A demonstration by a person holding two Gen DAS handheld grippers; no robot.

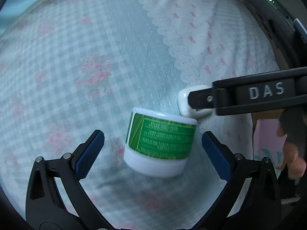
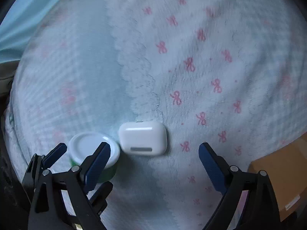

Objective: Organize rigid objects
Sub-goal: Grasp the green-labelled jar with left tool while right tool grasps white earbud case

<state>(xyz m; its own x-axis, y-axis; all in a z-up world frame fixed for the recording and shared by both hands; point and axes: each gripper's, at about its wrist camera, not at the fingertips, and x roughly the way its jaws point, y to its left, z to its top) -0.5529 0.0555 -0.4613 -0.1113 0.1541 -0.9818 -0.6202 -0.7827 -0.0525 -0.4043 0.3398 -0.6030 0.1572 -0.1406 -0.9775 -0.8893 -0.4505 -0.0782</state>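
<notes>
the left tool (image 1: pixel 153 145) is released, its two blue-padded fingers (image 1: pixel 90 153) spread wide to either side of a white jar with a green label (image 1: pixel 160 143), without touching it. the jar stands on a soft blanket (image 1: pixel 96 57), tilted slightly in this view, its green label with pale print facing the camera. just beyond the jar, up and to the right, lies a white earbud case (image 1: pixel 184 103), partly covered by a black finger of the right tool (image 1: pixel 203 99), whose arm carries raised letters reading "das".

from the right wrist view, the right tool (image 2: pixel 153 153) is likewise released, its fingers wide apart and the earbud case (image 2: pixel 143 139) lying just ahead of the gap between them, flat on the blanket (image 2: pixel 191 48), touched by neither finger. the jar (image 2: pixel 92 147) sits just left of the case, nearly touching it, seen from above with its white lid showing; the left tool (image 2: pixel 76 157) straddles it, one blue pad on each side.

the blanket is pale, checked on one side and dotted with pink bows on the other, with a scalloped seam between. a brown cardboard box (image 2: pixel 282 176) stands at the lower right edge.
</notes>
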